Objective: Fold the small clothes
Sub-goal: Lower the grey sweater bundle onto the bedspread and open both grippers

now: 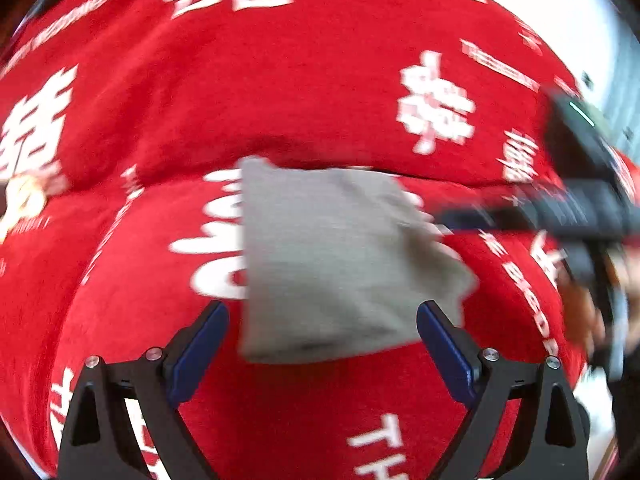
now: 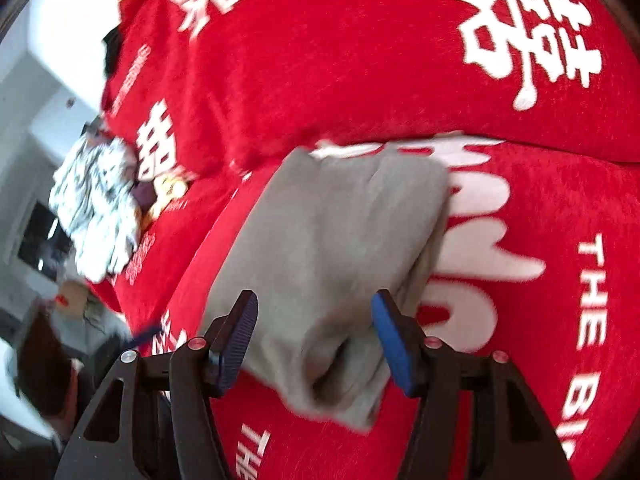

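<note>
A small grey garment [image 1: 340, 264], folded into a rough rectangle, lies on red bedding [image 1: 280, 80] printed with white characters. My left gripper [image 1: 322, 308] stands wide open just short of its near edge, one blue pad on each side, touching nothing. In the right wrist view the same grey garment [image 2: 332, 248] lies bunched at its near end between the blue pads of my right gripper [image 2: 315, 296], whose jaws stand apart without pinching the cloth. The right gripper's black body [image 1: 592, 200] shows blurred at the right edge of the left wrist view.
A crumpled black-and-white patterned cloth [image 2: 96, 204] lies at the bedding's left edge. A raised fold of red bedding [image 2: 400, 120] runs just behind the grey garment. Beyond the bed's left side are pale walls and furniture [image 2: 36, 208]. A hand [image 1: 580, 312] holds the right tool.
</note>
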Tool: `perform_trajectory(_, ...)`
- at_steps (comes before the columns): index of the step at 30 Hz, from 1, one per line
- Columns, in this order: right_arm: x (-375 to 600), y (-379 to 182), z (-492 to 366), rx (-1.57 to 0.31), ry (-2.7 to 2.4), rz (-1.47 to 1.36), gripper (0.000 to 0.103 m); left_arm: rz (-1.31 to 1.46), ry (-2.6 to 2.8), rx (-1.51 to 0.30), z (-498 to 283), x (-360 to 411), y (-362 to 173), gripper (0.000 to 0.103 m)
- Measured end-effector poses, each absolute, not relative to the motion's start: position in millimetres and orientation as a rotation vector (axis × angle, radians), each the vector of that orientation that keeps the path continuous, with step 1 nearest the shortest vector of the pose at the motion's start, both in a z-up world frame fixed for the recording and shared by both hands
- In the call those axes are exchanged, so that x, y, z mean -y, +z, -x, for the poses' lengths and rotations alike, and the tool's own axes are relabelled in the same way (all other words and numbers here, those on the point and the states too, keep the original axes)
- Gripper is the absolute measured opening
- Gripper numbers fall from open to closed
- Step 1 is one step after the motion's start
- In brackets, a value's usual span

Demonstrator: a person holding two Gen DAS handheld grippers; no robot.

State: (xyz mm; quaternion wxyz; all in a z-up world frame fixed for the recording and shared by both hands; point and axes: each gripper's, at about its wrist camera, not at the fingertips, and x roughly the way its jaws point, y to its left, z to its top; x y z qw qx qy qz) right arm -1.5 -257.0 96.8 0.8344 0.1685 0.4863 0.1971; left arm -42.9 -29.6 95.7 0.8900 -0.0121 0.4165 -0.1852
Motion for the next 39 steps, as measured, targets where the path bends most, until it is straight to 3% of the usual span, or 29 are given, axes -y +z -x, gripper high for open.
perform_trajectory(3,242.1,81.5,17.7,-1.052,0.368,-0.276,0.063,0.092,-0.332,-0.907,19.0,13.8,84.3,0.095)
perform_trajectory(4,239.6,74.1,19.1,-1.068,0.352,-0.262,0.051,0.102,-0.309,-0.928,9.2,12.0,77.7,0.095)
perform_trajectory(6,237.9,55.6,23.1,-1.107,0.381,-0.293,0.006,0.116,-0.263,-0.99,-8.6,6.6,60.5,0.095)
perform_trajectory(9,248.7,44.6,35.7,-1.085,0.326,-0.288,0.005,0.096,-0.225,-1.086,-16.1,2.3,33.5,0.095)
perform_trajectory(16,274.8,33.2,52.9,-1.067,0.306,-0.463,0.008,0.071,-0.259,-1.056,-1.7,-1.6,40.6,0.095)
perform_trajectory(21,268.9,79.0,61.7,-0.928,0.265,-0.392,0.013,0.078,-0.255,-0.992,-20.3,-1.7,66.8,0.095)
perform_trajectory(23,255.9,93.7,58.7,-0.88,0.298,-0.348,0.025,0.077,-0.24,-1.011,-33.5,2.7,65.5,0.095)
perform_trajectory(24,247.7,96.2,52.8,-0.882,0.321,-0.329,0.046,0.071,-0.235,-1.027,-41.4,5.9,62.3,0.095)
perform_trajectory(25,241.1,95.9,46.9,-0.888,0.325,-0.309,0.059,0.059,-0.223,-1.041,-46.5,9.5,58.2,0.095)
perform_trajectory(29,236.1,76.7,20.1,-0.929,0.295,-0.289,0.058,0.034,-0.217,-1.064,-59.0,18.7,45.2,0.096)
perform_trajectory(33,249.0,51.3,8.0,-0.983,0.284,-0.345,0.049,-0.002,-0.205,-1.065,-61.8,23.7,36.6,0.103)
perform_trajectory(39,259.7,65.1,7.2,-0.963,0.317,-0.413,0.054,0.025,-0.239,-1.069,-77.4,20.5,42.7,0.103)
